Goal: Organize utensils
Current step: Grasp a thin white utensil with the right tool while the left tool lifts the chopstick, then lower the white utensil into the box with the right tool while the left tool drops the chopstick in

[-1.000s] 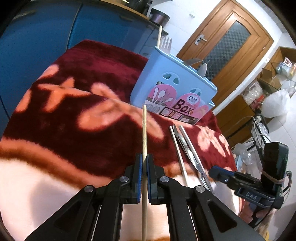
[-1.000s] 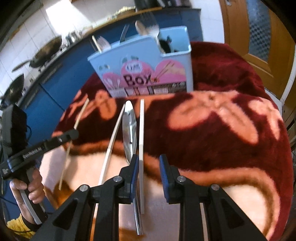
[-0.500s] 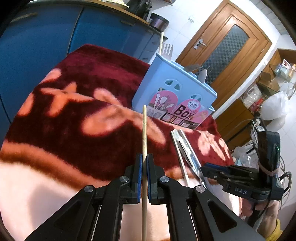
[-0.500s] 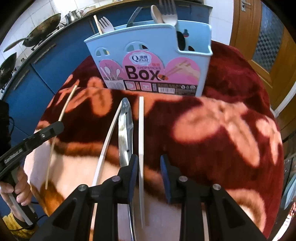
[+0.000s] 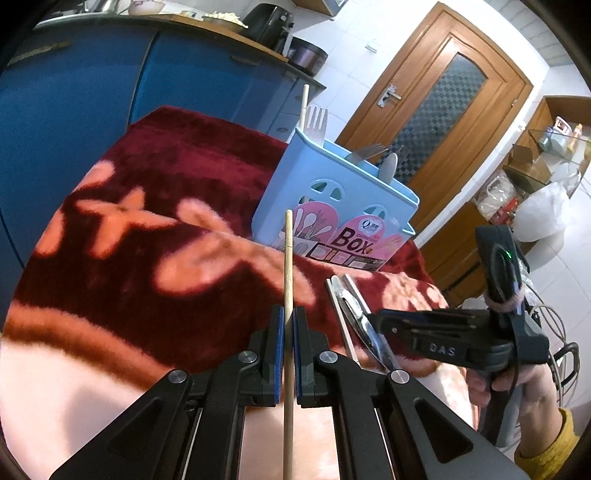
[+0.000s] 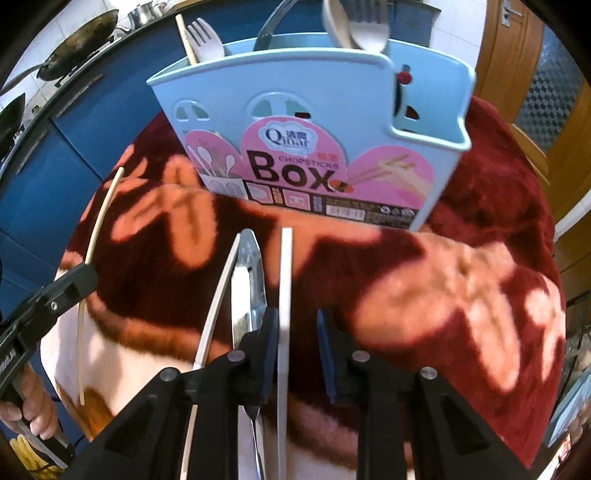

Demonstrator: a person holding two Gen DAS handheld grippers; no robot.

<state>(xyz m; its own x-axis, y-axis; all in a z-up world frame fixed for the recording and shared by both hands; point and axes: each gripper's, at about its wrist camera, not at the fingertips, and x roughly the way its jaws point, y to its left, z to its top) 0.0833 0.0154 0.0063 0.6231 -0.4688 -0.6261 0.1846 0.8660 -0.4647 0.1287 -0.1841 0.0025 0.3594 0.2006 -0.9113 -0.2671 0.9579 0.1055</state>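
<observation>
Right gripper [image 6: 297, 328] advanced, fingers narrowing around white chopstick [image 6: 285, 280] pointing toward box [image 6: 314, 122].

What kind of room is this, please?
Most likely a home kitchen: woks rest on a counter above blue cabinets, a blue utensil box holds forks and spoons, and a wooden door leads out.

The box [image 6: 314, 122] stands on the blanket [image 6: 461, 280] at the back, with forks [image 6: 201, 35] and a spoon [image 6: 338, 22] inside it. In front of it lie two sticks [image 6: 284, 280] with a knife [image 6: 247, 280] between them. Another stick [image 6: 96, 225] is far to their left.
</observation>
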